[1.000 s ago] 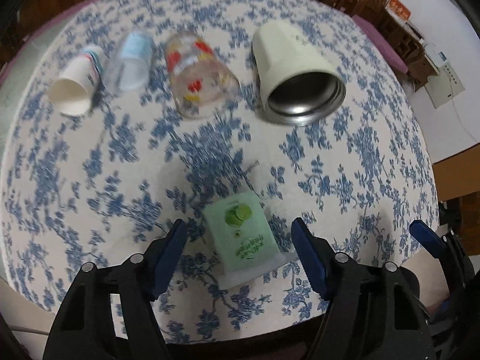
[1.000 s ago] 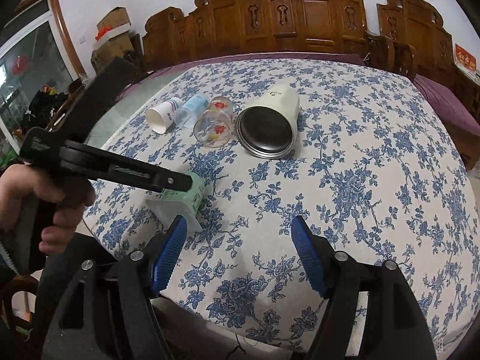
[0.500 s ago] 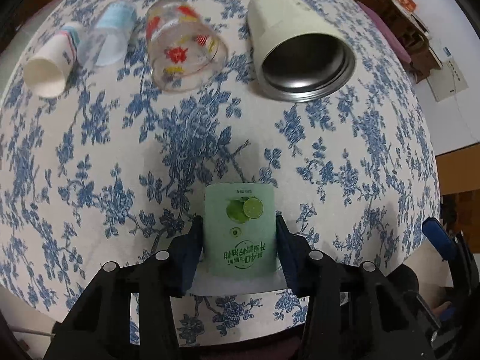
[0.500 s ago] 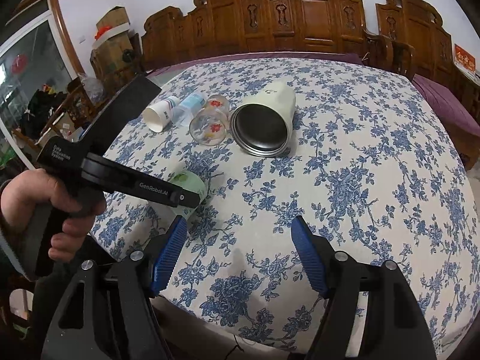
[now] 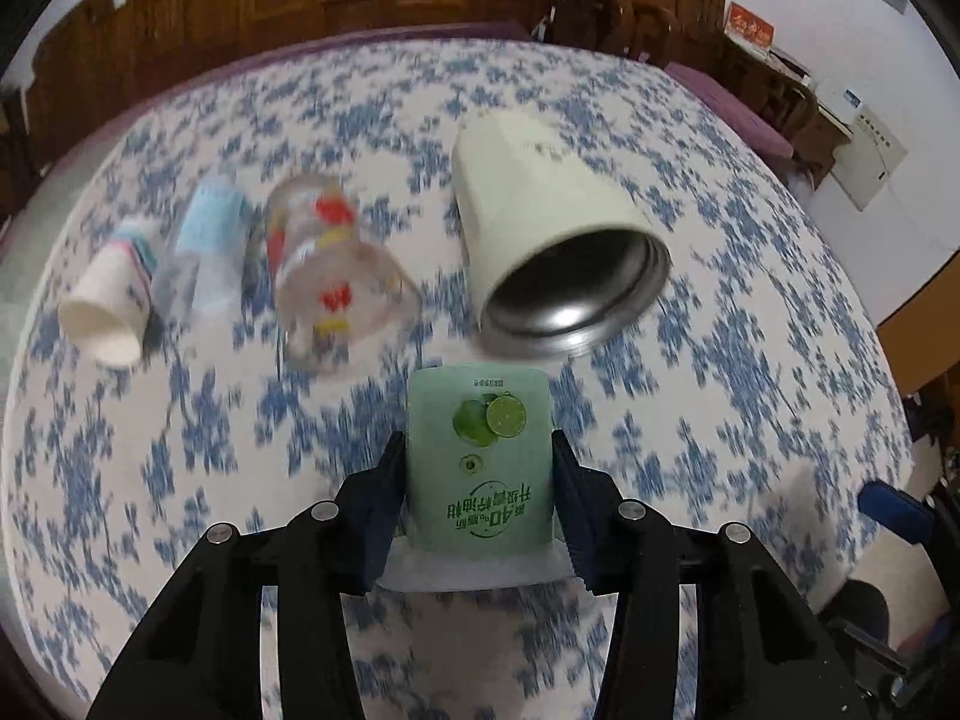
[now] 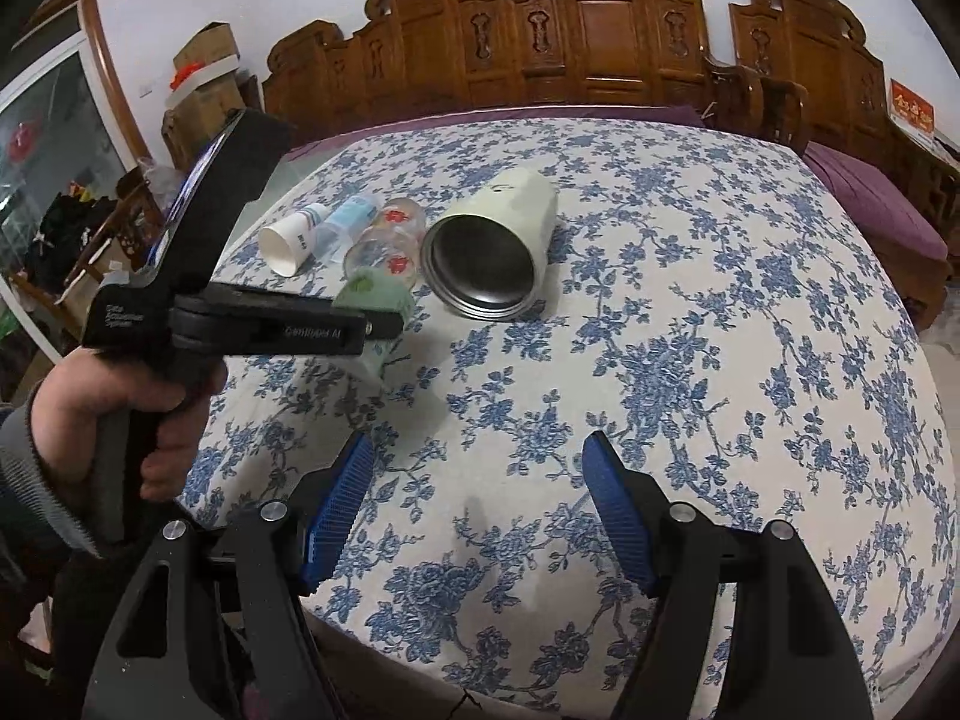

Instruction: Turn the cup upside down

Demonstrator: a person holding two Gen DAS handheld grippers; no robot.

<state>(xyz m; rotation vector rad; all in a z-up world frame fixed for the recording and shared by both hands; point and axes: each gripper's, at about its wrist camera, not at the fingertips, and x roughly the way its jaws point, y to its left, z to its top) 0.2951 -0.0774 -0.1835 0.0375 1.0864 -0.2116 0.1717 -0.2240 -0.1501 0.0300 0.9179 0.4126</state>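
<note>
My left gripper (image 5: 480, 474) is shut on a green paper cup (image 5: 479, 468) with a lime print and holds it above the table, its white rim towards the camera. The green cup (image 6: 375, 300) also shows in the right wrist view, lifted off the flowered cloth between the left gripper's fingers (image 6: 336, 330). My right gripper (image 6: 477, 504) is open and empty above the table's near edge.
Lying on their sides on the blue-flowered tablecloth (image 6: 690, 330) are a cream steel-lined tumbler (image 5: 552, 240), a printed glass (image 5: 330, 276), a clear plastic cup (image 5: 207, 246) and a white paper cup (image 5: 111, 300). Carved wooden chairs (image 6: 600, 42) stand behind the table.
My left gripper closed on the green cup and lifted it off the table, tilting forward. My right gripper stayed open and nearly still.
</note>
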